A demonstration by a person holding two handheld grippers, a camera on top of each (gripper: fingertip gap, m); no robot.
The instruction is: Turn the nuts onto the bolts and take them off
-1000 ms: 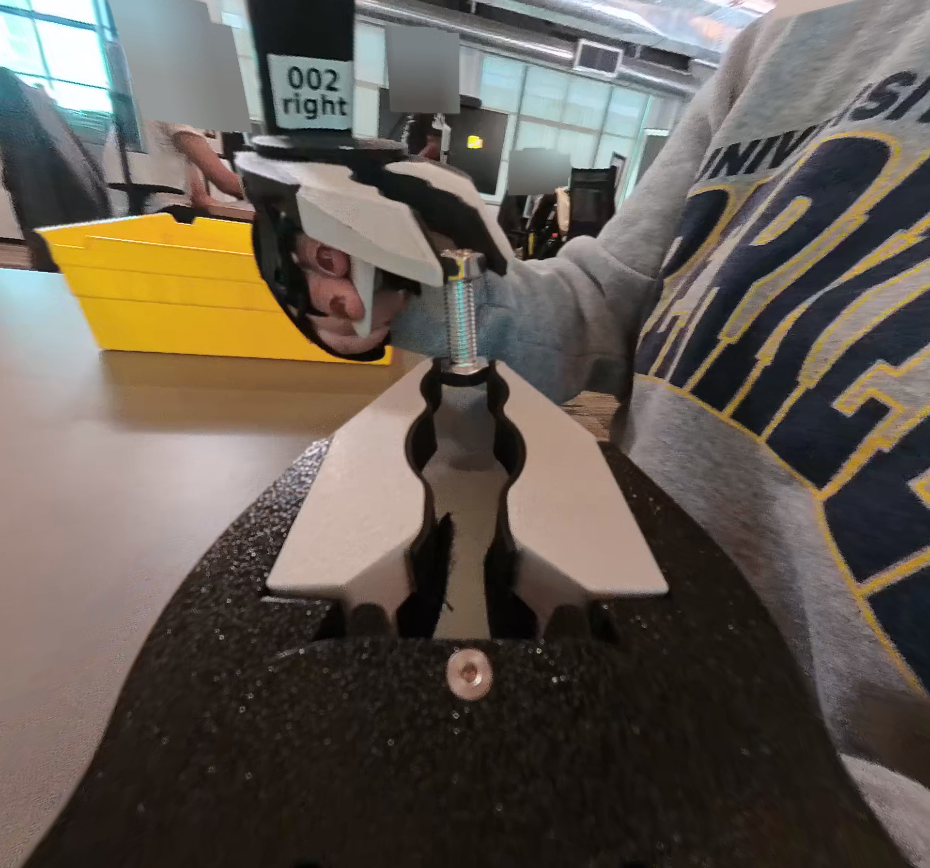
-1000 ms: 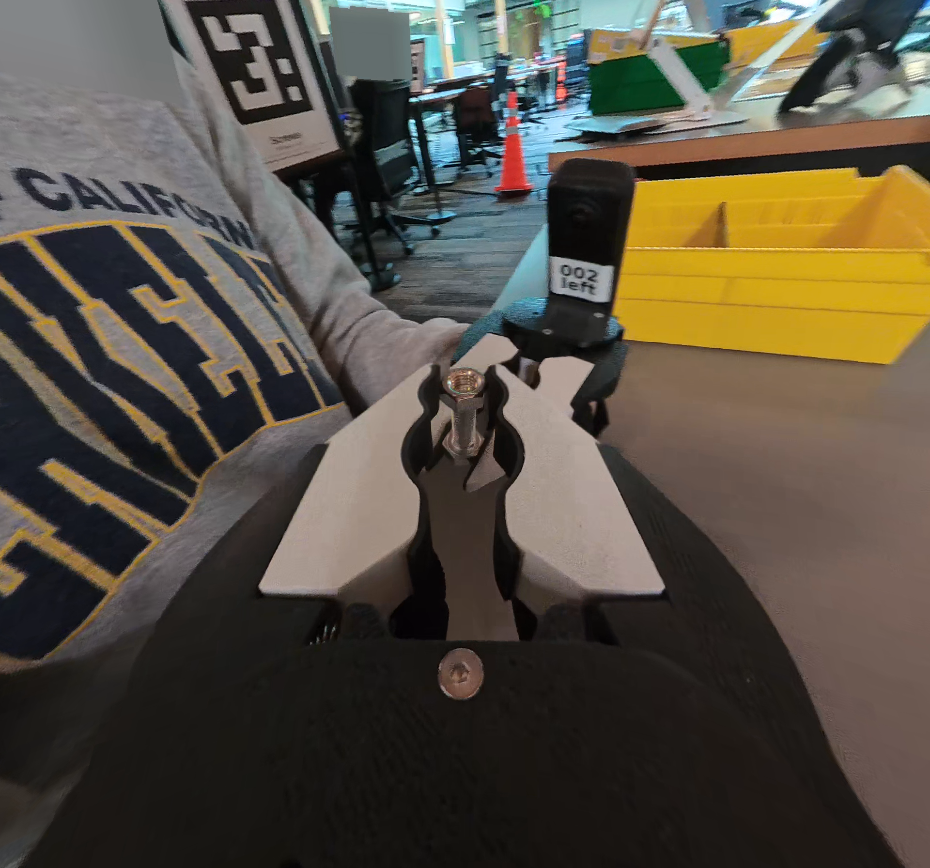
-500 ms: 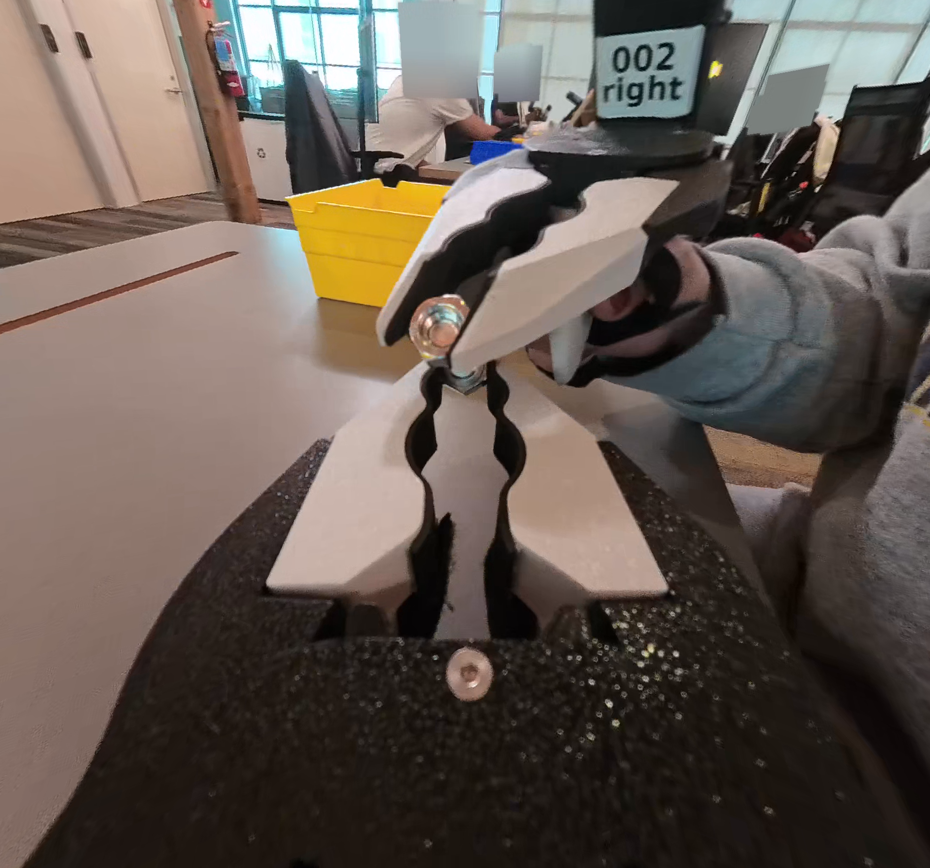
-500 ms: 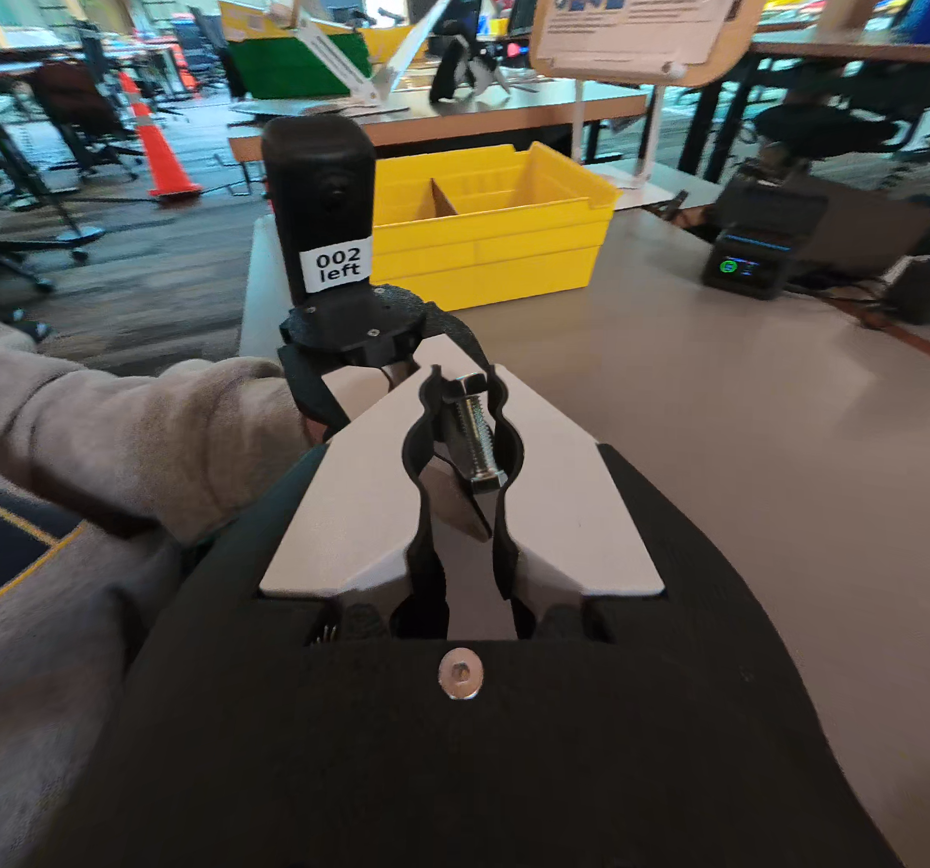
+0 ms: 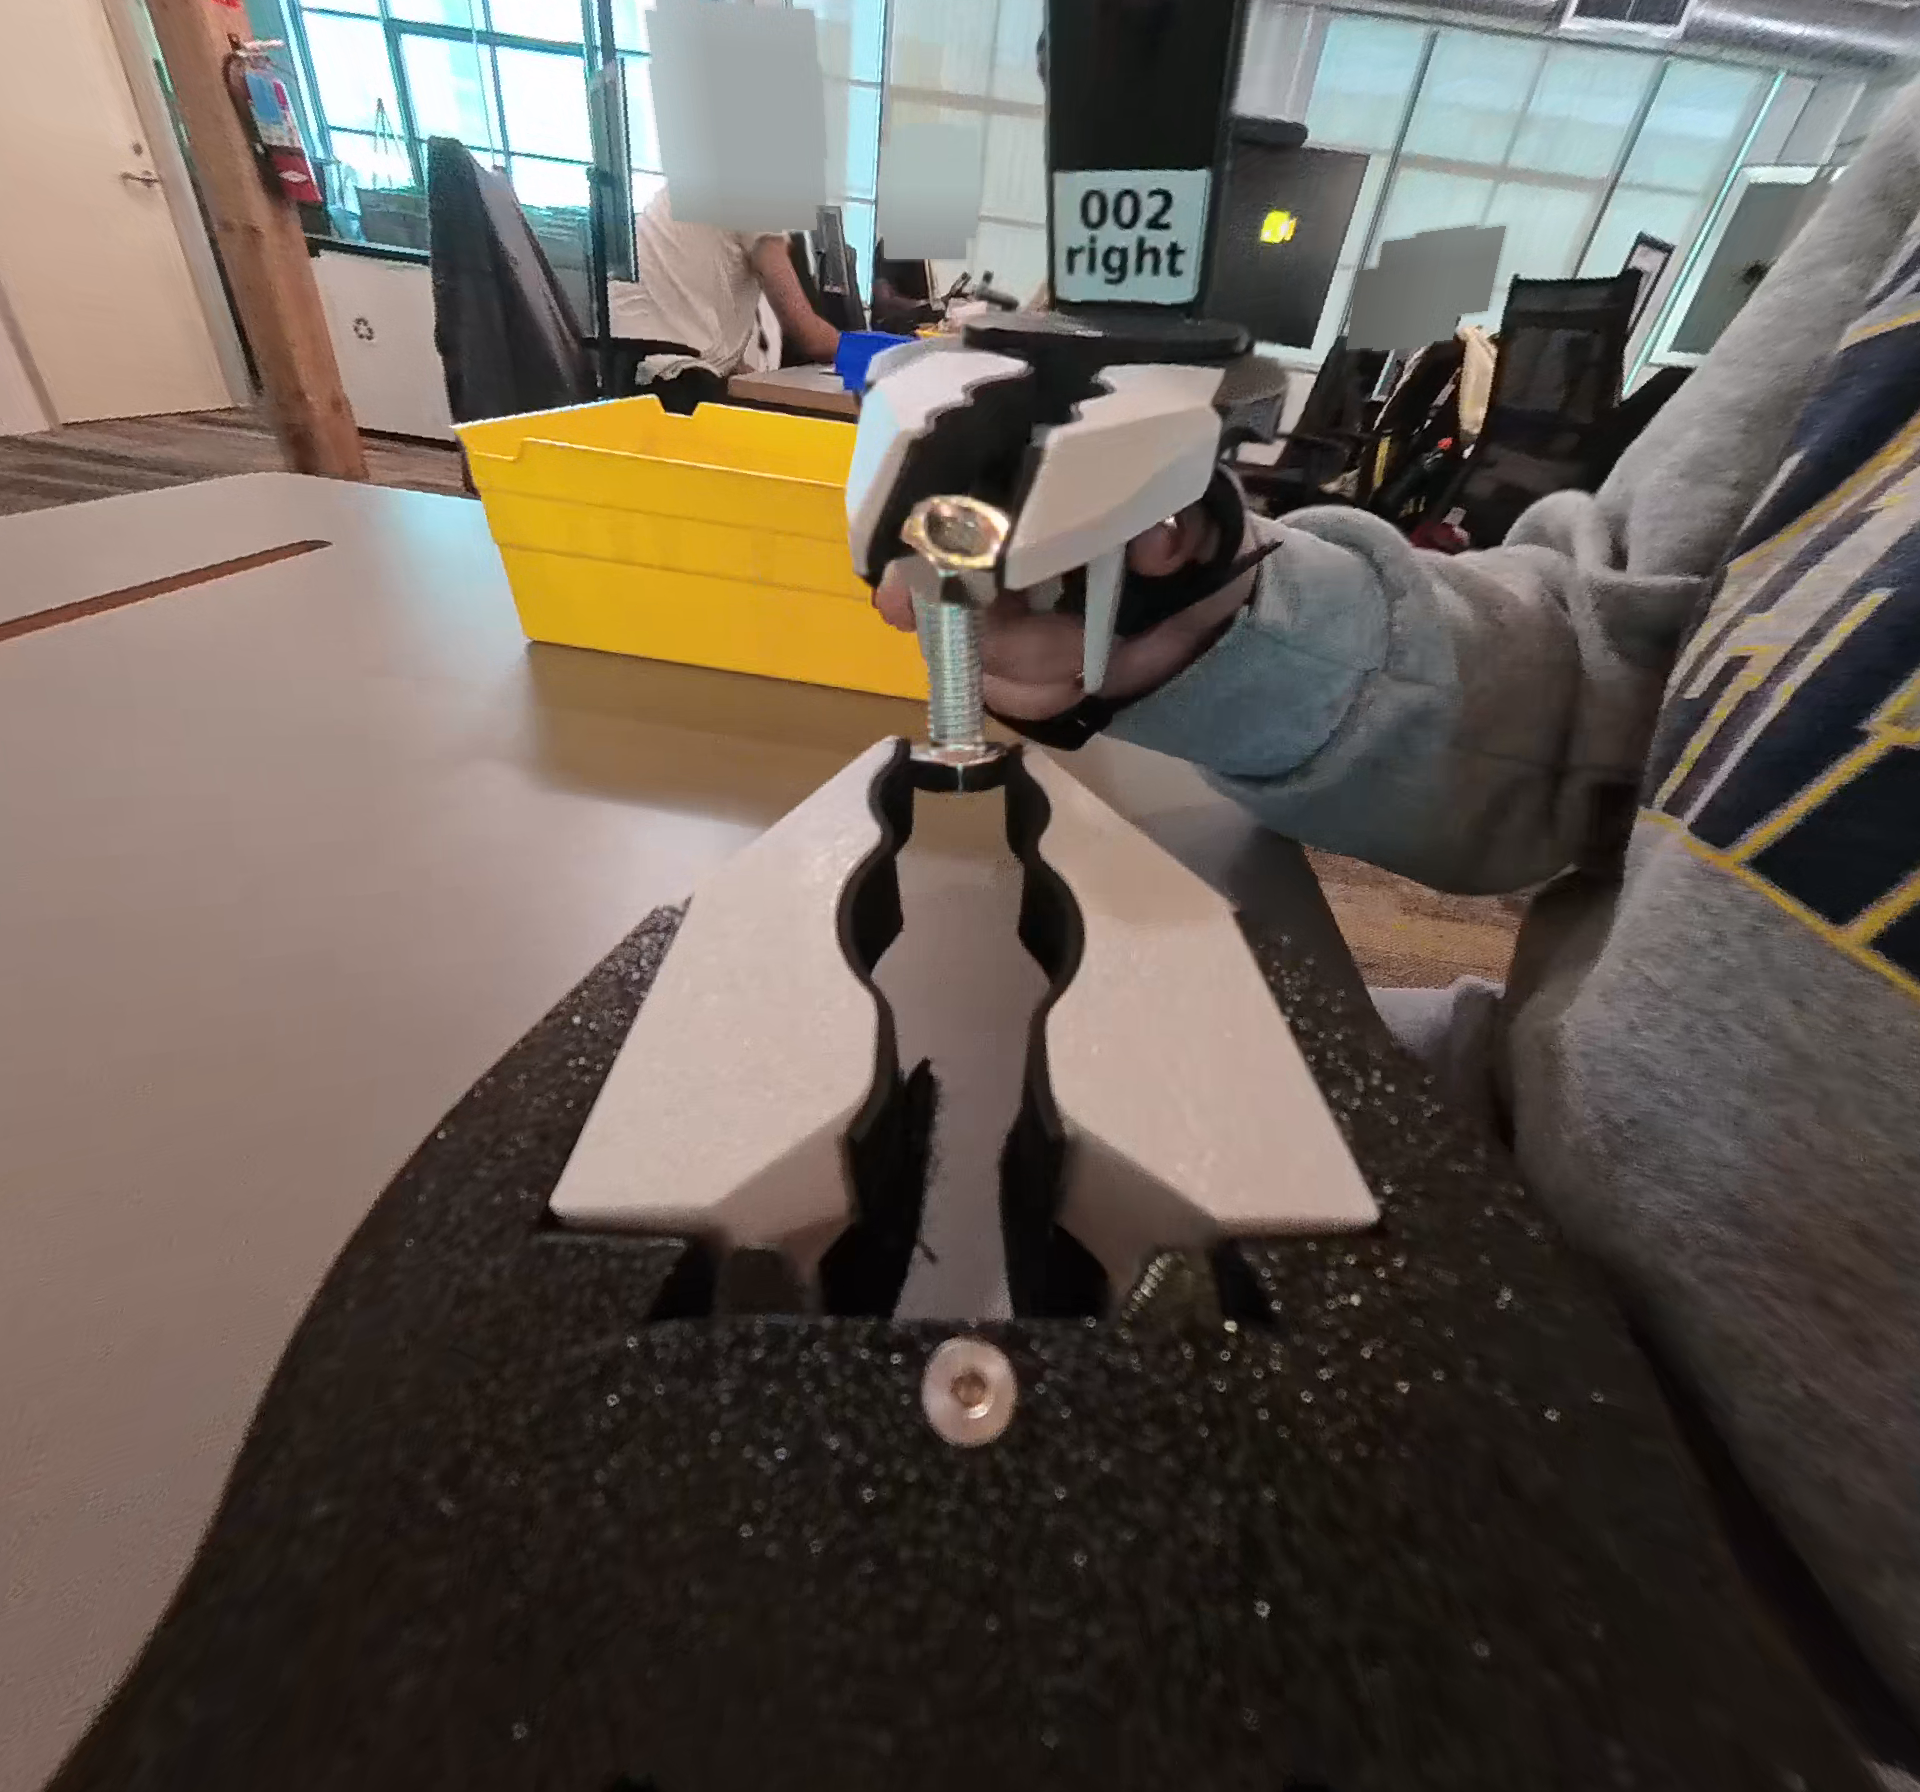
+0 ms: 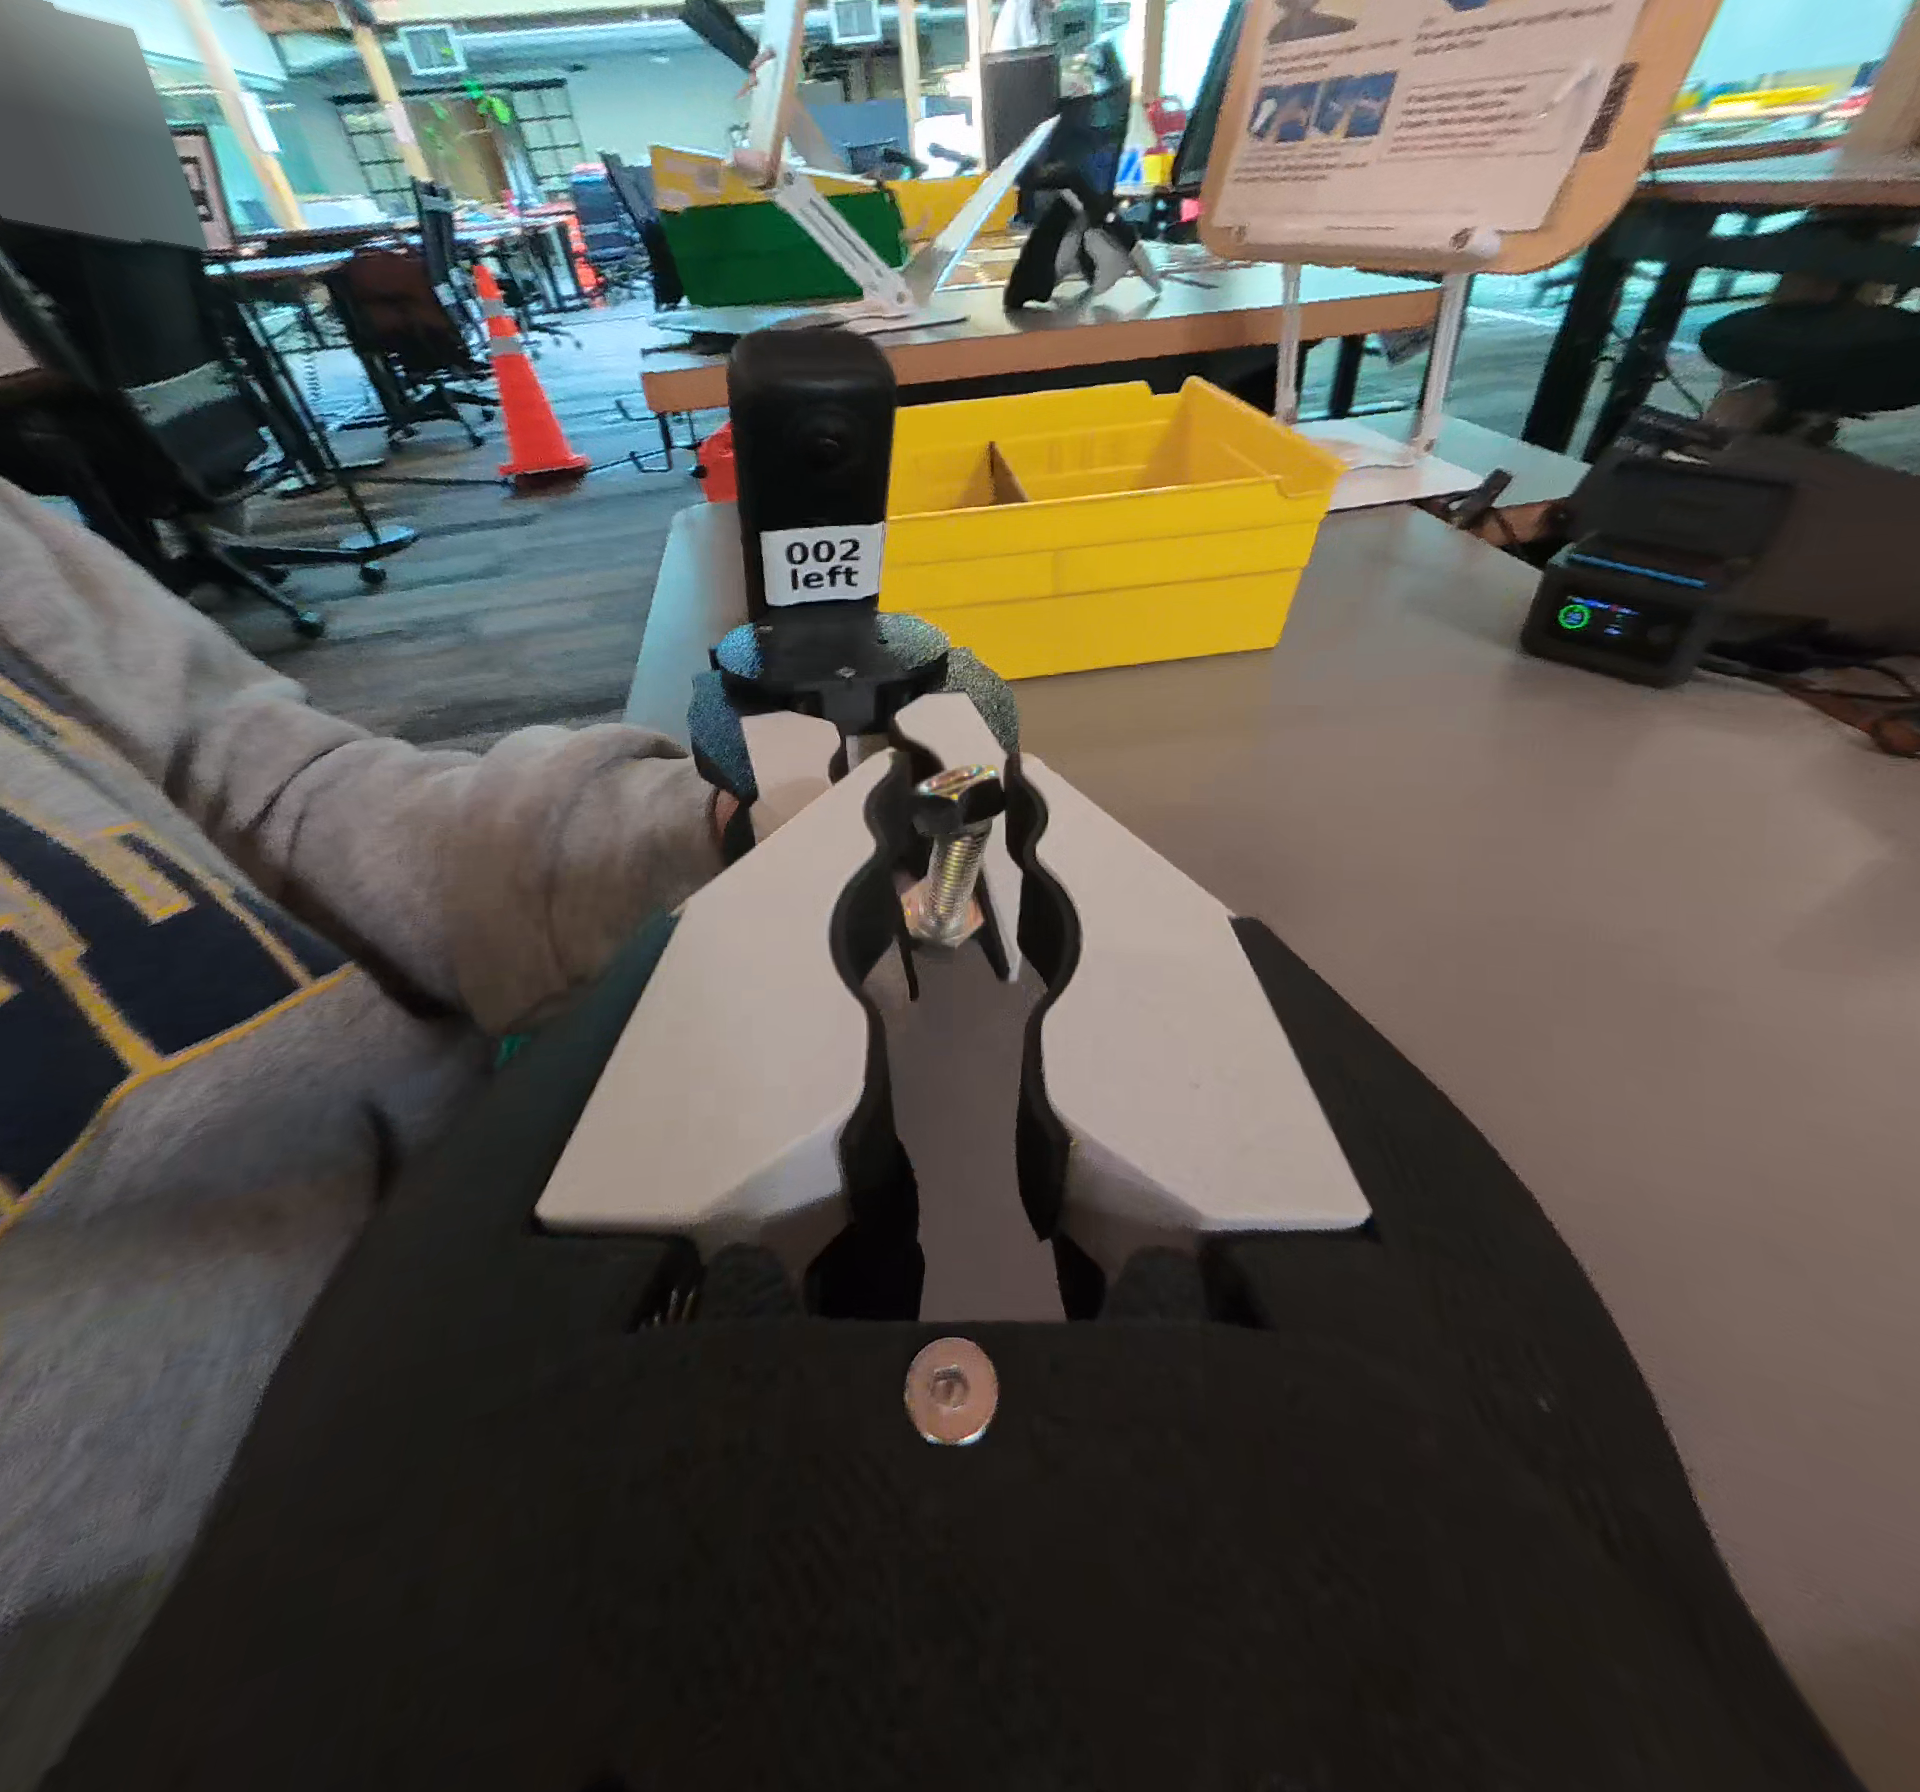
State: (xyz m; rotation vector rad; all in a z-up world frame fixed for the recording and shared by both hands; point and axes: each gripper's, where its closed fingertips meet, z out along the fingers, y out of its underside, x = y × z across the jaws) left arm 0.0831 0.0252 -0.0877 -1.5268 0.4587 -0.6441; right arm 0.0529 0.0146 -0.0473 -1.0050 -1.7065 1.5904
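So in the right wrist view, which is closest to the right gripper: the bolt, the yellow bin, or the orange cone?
1. Bolt, head between the right gripper fingertips.
2. Yellow bin, farther back on the table.
3. Orange cone, back left on the floor.

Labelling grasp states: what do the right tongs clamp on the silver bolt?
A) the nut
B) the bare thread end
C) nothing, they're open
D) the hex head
D: the right tongs close on the hex head of the silver threaded steel bolt, while the left tongs pinch the small silver hex nut at its other end.
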